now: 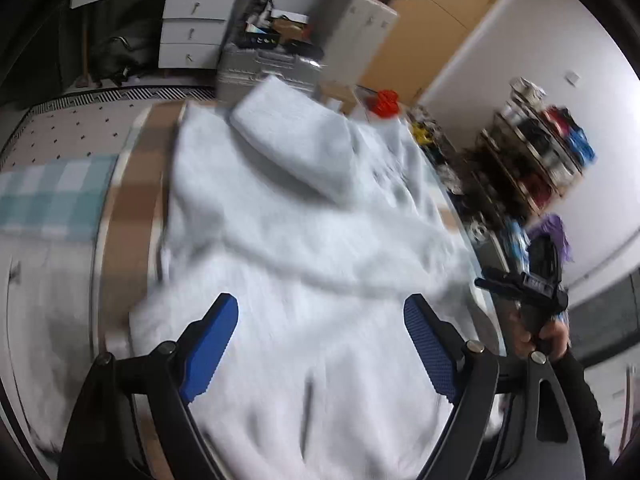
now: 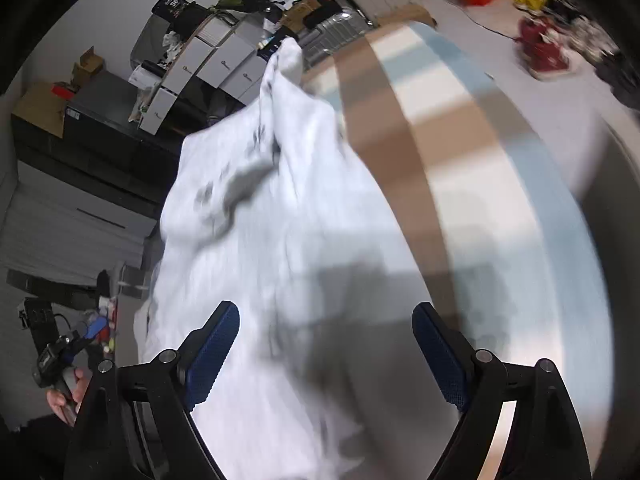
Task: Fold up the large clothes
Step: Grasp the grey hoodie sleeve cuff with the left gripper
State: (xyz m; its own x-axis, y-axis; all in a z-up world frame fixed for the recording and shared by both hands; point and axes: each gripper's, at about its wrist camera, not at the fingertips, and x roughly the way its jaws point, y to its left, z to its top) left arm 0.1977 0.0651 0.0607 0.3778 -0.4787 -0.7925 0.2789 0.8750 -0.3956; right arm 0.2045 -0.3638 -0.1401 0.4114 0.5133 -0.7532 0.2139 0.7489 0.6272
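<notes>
Both our tongs spread wide, nothing between pads: left tongs (image 1: 320,344) and right tongs (image 2: 326,352) hover above white garment (image 1: 288,240). Garment lies sprawled on bench (image 1: 132,216) with checked cloth; one sleeve folded across chest, hood (image 1: 292,140) flat at far end. Frames blurred. We judge next fold pending: pinch near hem corners evenly, lift low, lay over flat, smooth wrinkles. Count: two tongs, one garment, one hood, one bench. Beyond: one suitcase (image 1: 268,66), white drawers (image 1: 192,28), cluttered shelf rack (image 1: 536,152).
</notes>
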